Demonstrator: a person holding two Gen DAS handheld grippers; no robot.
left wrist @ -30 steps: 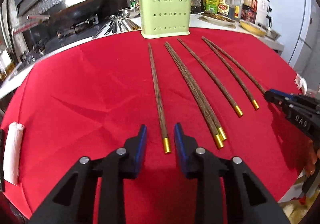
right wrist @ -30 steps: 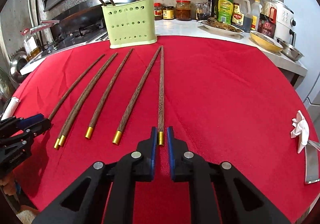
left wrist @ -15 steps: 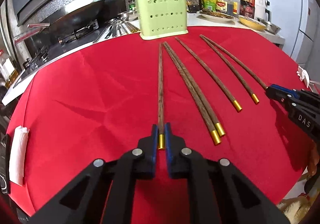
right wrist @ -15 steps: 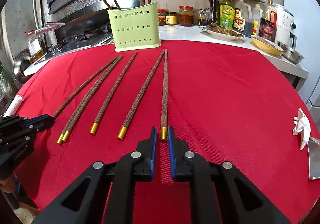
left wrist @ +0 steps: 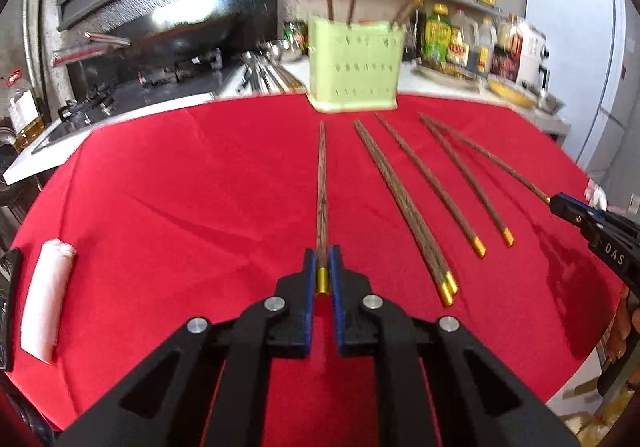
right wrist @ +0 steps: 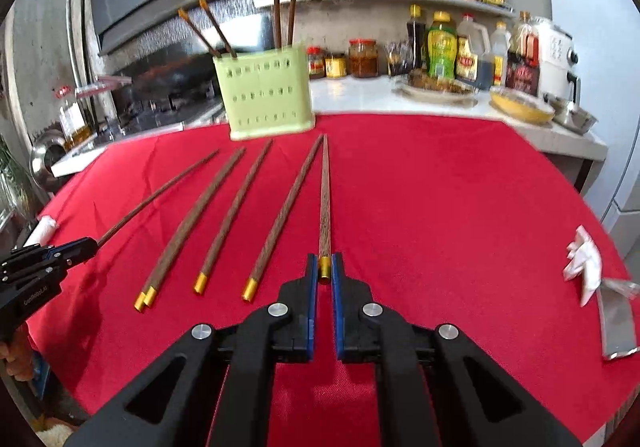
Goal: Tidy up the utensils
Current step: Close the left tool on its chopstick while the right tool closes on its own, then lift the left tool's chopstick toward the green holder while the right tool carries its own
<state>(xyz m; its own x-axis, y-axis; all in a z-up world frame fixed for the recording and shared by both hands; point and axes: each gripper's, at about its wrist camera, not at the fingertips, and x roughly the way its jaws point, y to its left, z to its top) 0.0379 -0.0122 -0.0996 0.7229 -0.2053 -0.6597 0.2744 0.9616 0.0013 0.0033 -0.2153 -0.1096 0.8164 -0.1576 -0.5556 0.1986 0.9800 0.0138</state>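
A red cloth (left wrist: pixel 168 207) covers the counter. At its far edge stands a pale green perforated holder (right wrist: pixel 266 95) with chopsticks upright in it. Four loose wooden chopsticks with gold caps lie fanned on the cloth: a touching pair (right wrist: pixel 188 231), then two single ones (right wrist: pixel 236 215) (right wrist: pixel 286 211). A rolled white cloth (left wrist: pixel 46 303) lies at the left edge, crumpled white paper (right wrist: pixel 584 267) and a shiny metal piece (right wrist: pixel 618 323) at the right.
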